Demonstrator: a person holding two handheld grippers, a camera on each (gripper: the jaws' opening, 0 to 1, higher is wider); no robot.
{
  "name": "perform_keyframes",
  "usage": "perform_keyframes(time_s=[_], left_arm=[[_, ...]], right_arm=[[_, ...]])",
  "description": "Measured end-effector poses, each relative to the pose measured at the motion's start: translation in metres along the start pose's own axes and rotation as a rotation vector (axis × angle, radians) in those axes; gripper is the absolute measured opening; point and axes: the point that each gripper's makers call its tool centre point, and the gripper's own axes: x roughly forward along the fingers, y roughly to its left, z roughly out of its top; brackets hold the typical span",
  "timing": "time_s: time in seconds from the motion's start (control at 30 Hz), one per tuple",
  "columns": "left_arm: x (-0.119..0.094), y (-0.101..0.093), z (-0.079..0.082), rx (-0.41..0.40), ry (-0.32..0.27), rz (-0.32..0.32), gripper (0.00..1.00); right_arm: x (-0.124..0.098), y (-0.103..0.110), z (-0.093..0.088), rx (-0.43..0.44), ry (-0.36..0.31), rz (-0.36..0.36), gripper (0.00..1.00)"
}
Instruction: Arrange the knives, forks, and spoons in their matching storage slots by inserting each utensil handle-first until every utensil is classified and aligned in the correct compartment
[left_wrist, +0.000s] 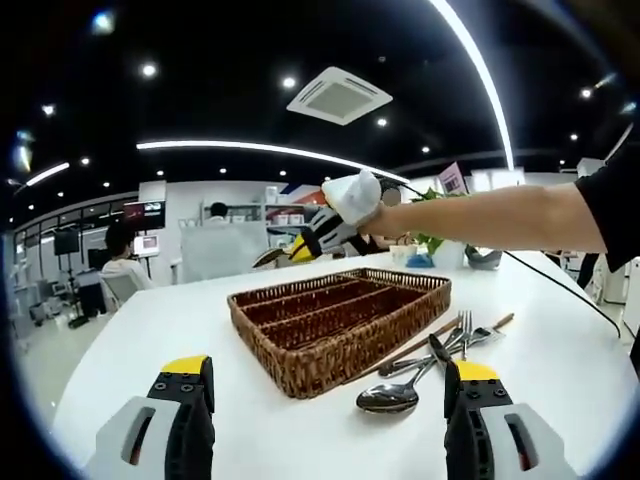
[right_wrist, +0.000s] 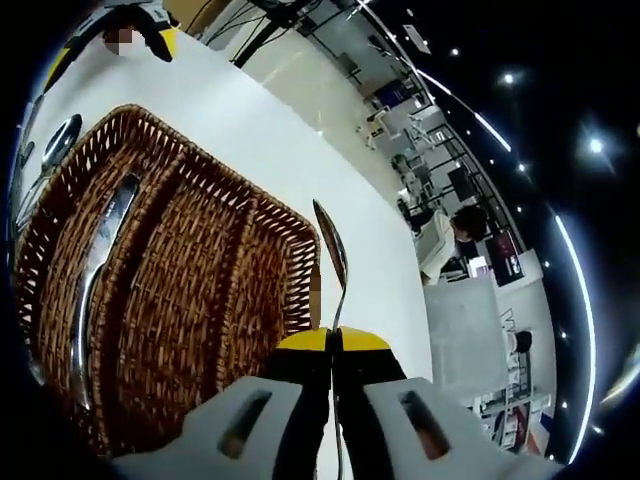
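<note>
A brown wicker tray (left_wrist: 300, 368) with long compartments sits mid-table. Loose cutlery lies right of it: a large spoon (left_wrist: 392, 397), forks (left_wrist: 465, 328) and more handles. My left gripper (left_wrist: 328, 402) hangs open low over the near table edge, nothing between its jaws. Beyond the tray a gloved hand holds my right gripper (left_wrist: 318, 238) in the air. In the right gripper view it (right_wrist: 333, 345) is shut on a spoon (right_wrist: 331, 250), bowl pointing away, above the tray (right_wrist: 215, 175). One silver utensil (right_wrist: 100, 255), apparently a knife, lies in a compartment.
The white table (left_wrist: 150, 320) stretches left and in front of the tray. A black cable (left_wrist: 560, 290) runs across its right side. A potted plant (left_wrist: 430, 243) stands behind the tray. A seated person (left_wrist: 120, 265) and desks fill the room beyond.
</note>
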Motion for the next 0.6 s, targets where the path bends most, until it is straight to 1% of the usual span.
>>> perform_keyframes(time_s=[0.13, 0.3, 0.4, 0.47, 0.53, 0.6], left_arm=[[0.0, 0.0, 0.0, 0.001, -0.002, 0.001, 1.0], [0.001, 0.0, -0.001, 0.0, 0.001, 0.002, 1.0], [0.001, 0.0, -0.001, 0.001, 0.002, 0.002, 1.0], [0.001, 0.0, -0.001, 0.003, 0.003, 0.002, 1.0], [0.001, 0.0, 0.0, -0.001, 0.0, -0.002, 1.0], [0.001, -0.001, 0.001, -0.008, -0.007, -0.005, 1.0]], right_arm=[[0.004, 0.004, -0.002, -0.001, 0.003, 0.009, 0.0], [0.015, 0.014, -0.008, -0.004, 0.008, 0.034, 0.0], [0.019, 0.018, -0.01, 0.005, 0.005, 0.049, 0.0], [0.022, 0.024, -0.012, 0.022, -0.004, 0.079, 0.0], [0.025, 0.024, -0.016, 0.015, 0.01, 0.074, 0.0], [0.027, 0.026, -0.02, 0.034, 0.011, 0.089, 0.0]])
